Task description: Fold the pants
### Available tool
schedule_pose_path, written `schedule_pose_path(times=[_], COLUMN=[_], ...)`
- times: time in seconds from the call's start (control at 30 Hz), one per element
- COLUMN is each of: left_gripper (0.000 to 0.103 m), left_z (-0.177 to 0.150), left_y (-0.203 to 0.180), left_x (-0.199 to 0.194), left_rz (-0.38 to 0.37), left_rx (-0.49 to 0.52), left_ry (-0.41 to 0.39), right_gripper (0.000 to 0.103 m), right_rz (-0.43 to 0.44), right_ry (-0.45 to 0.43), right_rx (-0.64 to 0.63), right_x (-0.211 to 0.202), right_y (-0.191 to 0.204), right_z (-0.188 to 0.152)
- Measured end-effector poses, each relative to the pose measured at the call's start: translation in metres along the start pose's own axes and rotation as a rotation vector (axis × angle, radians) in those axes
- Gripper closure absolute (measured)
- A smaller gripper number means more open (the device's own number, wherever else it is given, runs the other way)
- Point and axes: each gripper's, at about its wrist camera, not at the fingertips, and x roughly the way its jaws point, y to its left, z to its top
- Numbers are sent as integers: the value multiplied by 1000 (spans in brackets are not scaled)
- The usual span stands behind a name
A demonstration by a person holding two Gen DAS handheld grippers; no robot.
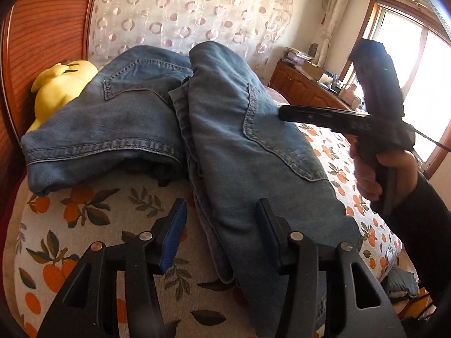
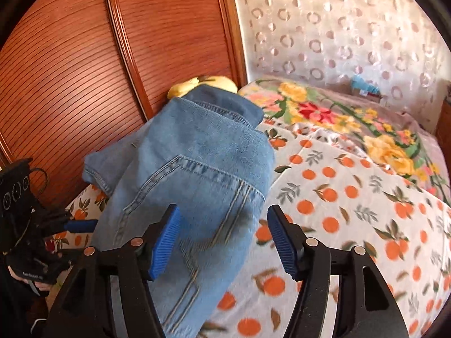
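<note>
Hovering | left tongs (image 1: 221, 232) apart, right tongs (image 2: 224, 242) apart | jeans (image 1: 239, 146) unheld

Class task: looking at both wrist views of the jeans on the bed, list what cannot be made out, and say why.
- Yellow plush toy: mostly hidden behind the jeans in both views.
- Jeans' near end: cut off behind the left gripper in the left view.
- Dresser clutter: too small.

Yellow plush (image 1: 60, 84) half hidden behind jeans (image 1: 239, 146); jeans' near end cut off btm edge.
</note>
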Motion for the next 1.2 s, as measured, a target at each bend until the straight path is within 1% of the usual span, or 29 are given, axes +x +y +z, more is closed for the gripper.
schedule_pose_path(times=[0.13, 0.3, 0.43, 0.53, 0.63, 0.73, 0.8, 0.83, 0.87, 0.9, 0.97, 1.07, 1.2], left_gripper=[50, 50, 50, 46, 44, 45, 53, 57, 66, 73, 79, 82, 83], left_z=[2, 8, 8, 10, 12, 13, 12, 13, 14, 14, 14, 14, 15], left_y=[4, 9, 17, 14, 9, 2, -2, -2, -5, -7, -13, -20, -26], left_x=[8, 19, 30, 33, 37, 41, 41, 41, 40, 39, 34, 24, 5], left_rz=[-26, -60, -116, -111, -109, -107, -127, -142, -158, -172, -163, -174, -203], left_rx=[-16, -35, -94, -76, -73, -68, -64, -72, -72, -71, -43, -38, -32], left_ry=[29, 69, 93, 89, 94, 99, 102, 99, 101, 98, 83, 51, 4], right_gripper=[28, 17, 16, 16, 24, 30, 36, 41, 45, 52, 67, 76, 78], right_rz=[49, 103, 144, 161, 202, 210, 214, 220, 221, 223, 214, 222, 207], right_ry=[36, 66, 73, 76, 88, 89, 92, 92, 92, 91, 77, 36, -29], right_rx=[19, 68, 102, 118, 143, 147, 149, 151, 152, 149, 135, 143, 108], right_x=[28, 54, 67, 74, 82, 85, 86, 87, 86, 83, 76, 59, 35], right_y=[-15, -37, -52, -57, -63, -66, -67, -66, -65, -63, -59, -55, -40], right_z=[15, 20, 23, 25, 25, 26, 26, 27, 27, 26, 25, 25, 29])
